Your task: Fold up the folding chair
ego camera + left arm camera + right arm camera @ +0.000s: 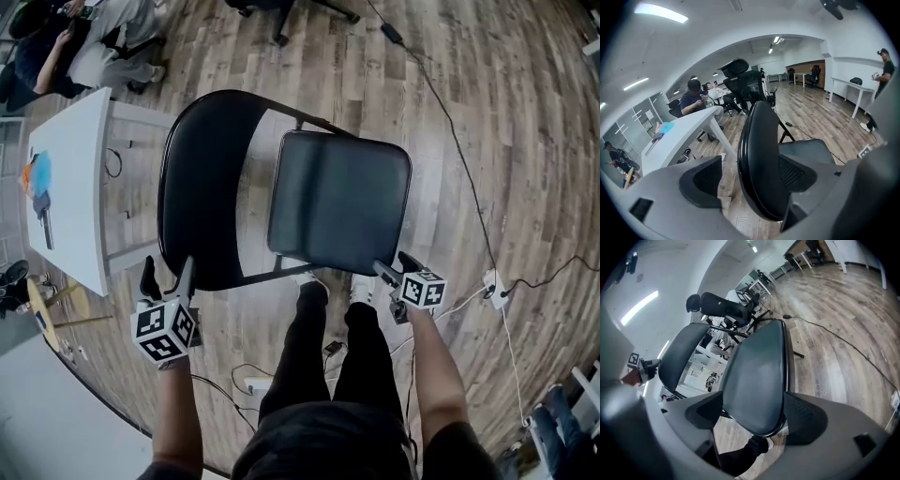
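The black folding chair stands unfolded on the wood floor, its curved backrest point(202, 187) on the left and its padded seat point(339, 202) on the right. My left gripper point(167, 274) is at the backrest's near edge. In the left gripper view the backrest's rim point(759, 154) runs between the spread jaws of the left gripper point(750, 180), apart from the left pad. My right gripper point(397, 267) is at the seat's near right corner. In the right gripper view the seat's front edge point(757, 376) lies between the wide jaws of the right gripper point(757, 416), and no pad presses on it.
A white table point(70, 187) with a blue object stands close on the left of the chair. A black cable point(459, 159) crosses the floor to a power strip point(494, 286) on the right. My legs point(319, 347) are just behind the chair. Seated people point(84, 47) and office chairs point(745, 82) are farther off.
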{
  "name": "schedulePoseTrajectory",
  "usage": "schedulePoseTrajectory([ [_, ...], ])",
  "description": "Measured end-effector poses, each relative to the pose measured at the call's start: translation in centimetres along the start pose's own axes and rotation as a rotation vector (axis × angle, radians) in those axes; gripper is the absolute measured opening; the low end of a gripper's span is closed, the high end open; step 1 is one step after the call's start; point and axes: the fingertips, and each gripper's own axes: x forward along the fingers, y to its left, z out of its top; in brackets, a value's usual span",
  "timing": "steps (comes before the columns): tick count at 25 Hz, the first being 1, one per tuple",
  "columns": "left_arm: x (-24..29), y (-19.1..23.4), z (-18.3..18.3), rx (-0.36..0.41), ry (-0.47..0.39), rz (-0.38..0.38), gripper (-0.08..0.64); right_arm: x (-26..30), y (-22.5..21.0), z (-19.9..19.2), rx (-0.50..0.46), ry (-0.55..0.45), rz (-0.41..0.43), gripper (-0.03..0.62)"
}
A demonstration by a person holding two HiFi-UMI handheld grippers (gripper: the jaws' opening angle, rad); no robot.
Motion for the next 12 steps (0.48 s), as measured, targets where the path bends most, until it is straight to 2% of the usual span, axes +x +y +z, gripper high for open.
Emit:
schedulePoseTrajectory([
  [2, 1.2, -0.4, -0.1, 0.004, 0.011, -0.024, 0.365, 1.3, -1.5, -0.6, 0.04, 0.014, 0.013, 0.391],
  [7, 3.7, -1.9, 0.2, 0.031, 0.032, -0.086, 0.365, 4.3, -5.0, -2.2, 0.072, 0.055, 0.012, 0.403],
  [12, 5.1, -1.9, -0.5, 0.033, 0.049, -0.086, 0.365, 6.4, -5.7, -2.7, 0.102, 0.075, 0.104, 0.407],
])
